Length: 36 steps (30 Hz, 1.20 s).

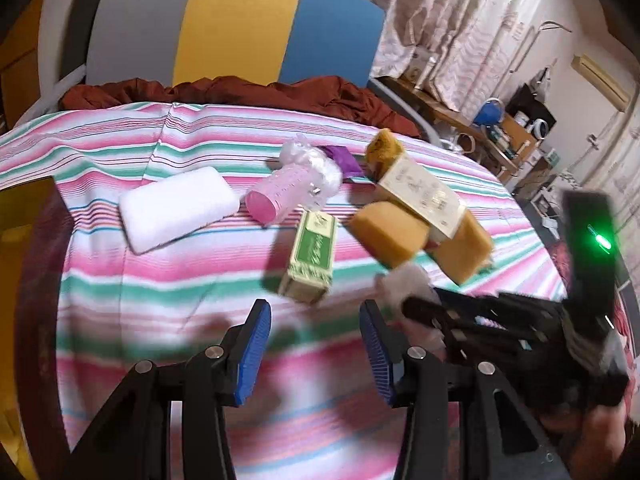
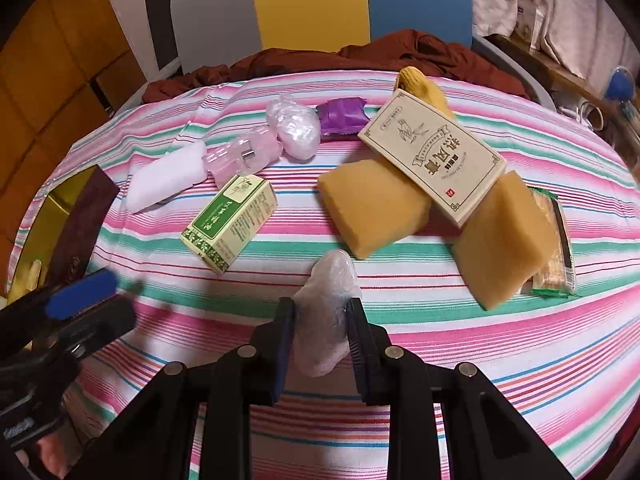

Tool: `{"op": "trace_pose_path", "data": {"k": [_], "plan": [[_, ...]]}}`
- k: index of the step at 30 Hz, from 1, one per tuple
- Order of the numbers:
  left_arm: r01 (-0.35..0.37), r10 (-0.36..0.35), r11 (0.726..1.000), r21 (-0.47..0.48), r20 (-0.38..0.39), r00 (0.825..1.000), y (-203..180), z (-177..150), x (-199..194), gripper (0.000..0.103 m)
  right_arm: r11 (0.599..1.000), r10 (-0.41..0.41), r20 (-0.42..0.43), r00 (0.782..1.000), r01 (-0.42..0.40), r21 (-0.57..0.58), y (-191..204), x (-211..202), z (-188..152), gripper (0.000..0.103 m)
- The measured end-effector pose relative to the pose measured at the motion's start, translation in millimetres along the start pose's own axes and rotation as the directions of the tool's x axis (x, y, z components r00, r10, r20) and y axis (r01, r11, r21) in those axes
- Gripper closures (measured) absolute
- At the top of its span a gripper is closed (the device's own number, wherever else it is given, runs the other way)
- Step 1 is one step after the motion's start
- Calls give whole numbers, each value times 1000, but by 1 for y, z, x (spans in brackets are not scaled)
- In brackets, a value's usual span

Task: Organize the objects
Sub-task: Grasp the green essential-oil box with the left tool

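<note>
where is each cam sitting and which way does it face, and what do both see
Left wrist: sits on the left gripper, looking down along its open, empty blue-padded fingers at the striped cloth; the right gripper shows at right.
Right wrist: sits on the right gripper, facing down at the cloth; its jaws are shut on a plastic-wrapped bundle; the left gripper and a hand show at lower left.
Shared: green box, yellow sponges, beige box.

My work surface is a bed with a striped sheet (image 2: 400, 320). Directly on it: white foam block (image 2: 160, 186) far left, green box (image 2: 228, 226) nearer, two yellow sponges (image 2: 372, 212) right, purple packet (image 2: 342, 116) far, snack wrapper (image 2: 556, 240) right edge.
</note>
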<state>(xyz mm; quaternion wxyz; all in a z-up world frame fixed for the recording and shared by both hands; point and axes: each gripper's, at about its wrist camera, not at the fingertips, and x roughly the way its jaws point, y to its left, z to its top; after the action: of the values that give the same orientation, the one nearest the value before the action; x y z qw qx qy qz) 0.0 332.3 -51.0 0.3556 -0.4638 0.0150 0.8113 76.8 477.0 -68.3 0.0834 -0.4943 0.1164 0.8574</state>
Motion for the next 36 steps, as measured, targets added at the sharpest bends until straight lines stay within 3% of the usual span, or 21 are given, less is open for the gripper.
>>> {"op": "trace_pose_path", "data": {"k": [4, 8, 13, 16, 24, 31, 36], "plan": [[7, -7, 1000, 4, -32, 999, -4, 14, 28, 56, 1000, -8, 2, 1000, 8, -6, 1, 3, 3, 77], [-28, 30, 998, 52, -40, 999, -8, 23, 49, 57, 1000, 7, 4, 1000, -7, 7, -1, 5, 4, 77], [-32, 35, 994, 108, -30, 999, -8, 25, 60, 69, 999, 22, 4, 1000, -22, 27, -6, 6, 5, 77], [-48, 51, 985, 167, -15, 999, -9, 19, 62, 70, 1000, 20, 4, 1000, -20, 22, -5, 7, 6, 77], [-99, 89, 947, 304, 47, 995, -23, -6, 52, 72, 1000, -3, 14, 1000, 3, -15, -1, 8, 5, 76], [-125, 106, 924, 360, 72, 992, -34, -32, 33, 72, 1000, 3, 23, 1000, -3, -12, -2, 7, 5, 76], [-124, 103, 929, 349, 79, 992, -43, -46, 13, 72, 1000, 28, 26, 999, -28, -11, -1, 5, 3, 76]]}}
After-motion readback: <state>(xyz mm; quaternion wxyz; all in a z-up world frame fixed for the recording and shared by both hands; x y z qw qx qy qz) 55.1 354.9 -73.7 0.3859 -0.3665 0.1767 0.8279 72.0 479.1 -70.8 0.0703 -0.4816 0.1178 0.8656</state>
